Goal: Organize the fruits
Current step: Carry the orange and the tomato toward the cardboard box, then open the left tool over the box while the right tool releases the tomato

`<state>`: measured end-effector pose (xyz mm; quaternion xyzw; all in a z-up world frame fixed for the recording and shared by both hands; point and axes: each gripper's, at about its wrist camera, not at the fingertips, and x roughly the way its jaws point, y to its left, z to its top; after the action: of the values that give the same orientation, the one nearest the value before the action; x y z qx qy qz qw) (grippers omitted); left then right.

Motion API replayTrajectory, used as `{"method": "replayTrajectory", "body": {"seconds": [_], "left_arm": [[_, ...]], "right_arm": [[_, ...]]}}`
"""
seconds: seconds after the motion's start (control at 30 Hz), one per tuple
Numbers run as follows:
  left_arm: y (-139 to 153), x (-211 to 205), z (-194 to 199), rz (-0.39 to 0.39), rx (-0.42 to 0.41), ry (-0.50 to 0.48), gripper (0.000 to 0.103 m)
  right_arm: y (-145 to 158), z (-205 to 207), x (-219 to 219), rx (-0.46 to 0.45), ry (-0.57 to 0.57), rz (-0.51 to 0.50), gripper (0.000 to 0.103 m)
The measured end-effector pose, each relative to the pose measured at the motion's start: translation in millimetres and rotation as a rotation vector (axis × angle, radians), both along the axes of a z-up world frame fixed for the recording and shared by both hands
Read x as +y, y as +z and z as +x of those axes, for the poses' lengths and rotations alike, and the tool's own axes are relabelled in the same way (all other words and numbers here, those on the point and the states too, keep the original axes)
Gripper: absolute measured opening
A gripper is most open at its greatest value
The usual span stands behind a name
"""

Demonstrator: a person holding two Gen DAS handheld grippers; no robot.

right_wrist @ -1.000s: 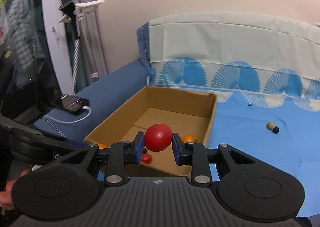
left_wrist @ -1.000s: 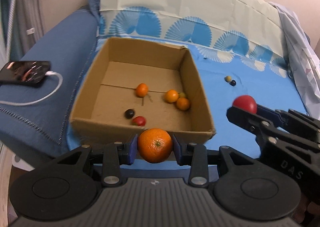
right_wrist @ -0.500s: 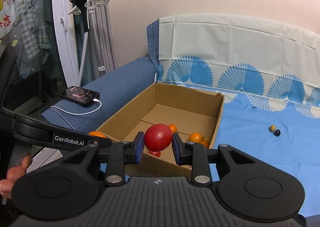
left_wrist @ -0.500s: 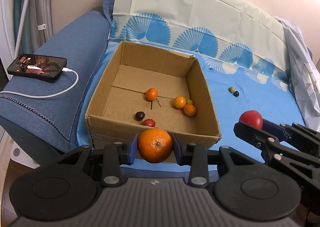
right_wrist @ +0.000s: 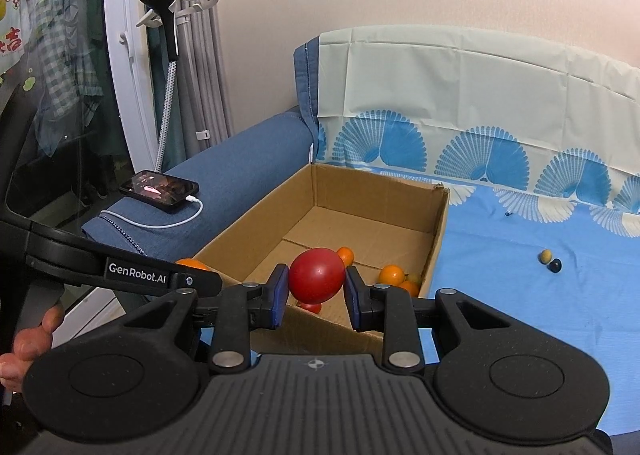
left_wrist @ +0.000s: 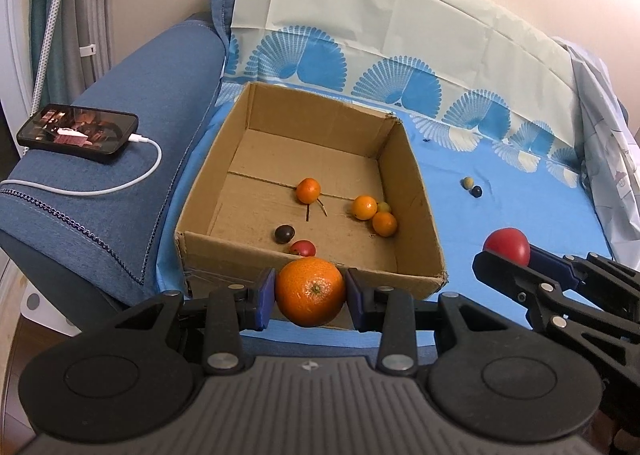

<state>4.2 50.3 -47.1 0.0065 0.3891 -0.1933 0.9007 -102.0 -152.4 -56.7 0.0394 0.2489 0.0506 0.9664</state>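
My left gripper (left_wrist: 311, 293) is shut on a large orange (left_wrist: 310, 291), held just in front of the near wall of an open cardboard box (left_wrist: 412, 191). Inside the box lie several small orange fruits (left_wrist: 364, 207), a dark round fruit (left_wrist: 284, 233) and a small red fruit (left_wrist: 303, 248). My right gripper (right_wrist: 316, 282) is shut on a red tomato (right_wrist: 317, 275), near the box's front right corner; in the left wrist view it shows at the right with the tomato (left_wrist: 507, 246). Two small fruits, one yellowish (left_wrist: 466, 183) and one dark (left_wrist: 476, 191), lie on the blue sheet.
The box sits on a sofa covered by a blue fan-patterned sheet (left_wrist: 500, 223). A phone (left_wrist: 78, 134) with a white cable (left_wrist: 120, 187) rests on the blue armrest at the left. A garment steamer on a stand (right_wrist: 168, 27) and curtains are beyond it. A hand (right_wrist: 24, 347) holds the left gripper's handle.
Both views have drawn back a little from the box, which now looks smaller and farther. Both grips are unchanged.
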Motion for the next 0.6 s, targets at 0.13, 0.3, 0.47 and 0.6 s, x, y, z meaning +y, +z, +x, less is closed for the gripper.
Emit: {"method": "replayTrajectory", "body": {"seconds": [0.13, 0.3, 0.47, 0.6], "left_arm": [[-1, -1, 3, 0.003, 0.001, 0.001, 0.041], [0, -4, 15, 0.002, -0.001, 0.006, 0.041], [5, -8, 40, 0.000, -0.028, 0.026, 0.041], [8, -16, 66, 0.005, -0.046, 0.041, 0.041]], "right_arm": [[-2, 4, 0, 0.007, -0.002, -0.002, 0.031], [-4, 14, -3, 0.005, -0.006, -0.031, 0.031], [-10, 35, -9, 0.021, -0.012, -0.045, 0.031], [-19, 60, -12, 0.044, -0.016, -0.048, 0.031]]}}
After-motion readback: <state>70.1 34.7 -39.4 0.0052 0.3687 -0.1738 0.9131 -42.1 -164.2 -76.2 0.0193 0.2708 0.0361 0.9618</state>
